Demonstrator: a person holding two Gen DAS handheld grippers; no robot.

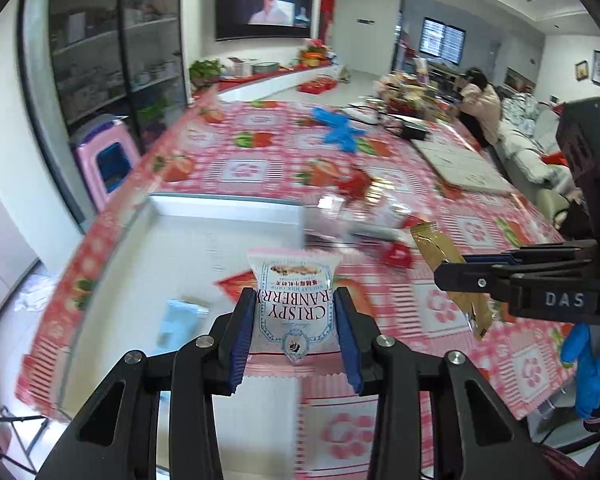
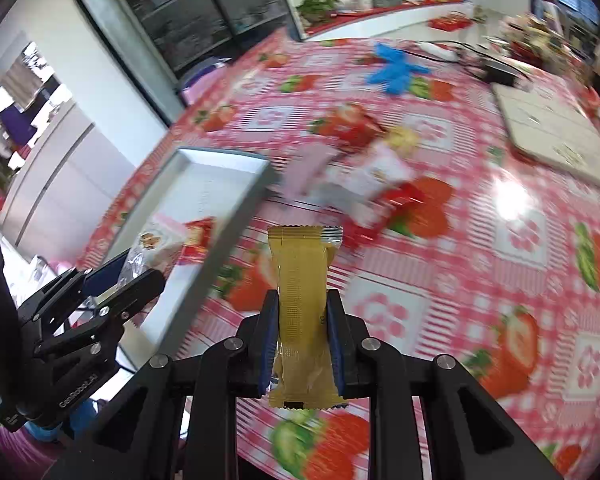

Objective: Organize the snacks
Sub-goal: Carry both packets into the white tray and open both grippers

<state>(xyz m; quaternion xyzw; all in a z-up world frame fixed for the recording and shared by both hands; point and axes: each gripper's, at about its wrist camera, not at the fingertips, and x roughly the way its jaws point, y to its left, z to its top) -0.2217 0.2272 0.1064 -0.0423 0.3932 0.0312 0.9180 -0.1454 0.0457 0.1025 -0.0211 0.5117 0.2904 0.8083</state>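
My left gripper [image 1: 294, 300] is shut on a white "Crispy Cranberry" snack packet [image 1: 294, 304], held above the near right edge of a white tray [image 1: 220, 208]. My right gripper [image 2: 302, 308] is shut on a gold snack bar wrapper [image 2: 302, 300], held above the tablecloth just right of the tray [image 2: 216, 164]. The right gripper [image 1: 464, 274] with the gold wrapper [image 1: 440, 248] shows at the right of the left wrist view. The left gripper [image 2: 136, 268] shows at the left of the right wrist view. A blurred pile of snack packets [image 2: 364, 168] lies beyond the tray.
A blue packet [image 1: 180, 316] and a red packet [image 2: 198, 232] lie in the tray. On the strawberry tablecloth [image 2: 520, 240] are blue gloves [image 2: 396, 68], a flat white box [image 2: 548, 128] and cables. A pink stool [image 1: 104, 156] stands left of the table. A person sits at the far end.
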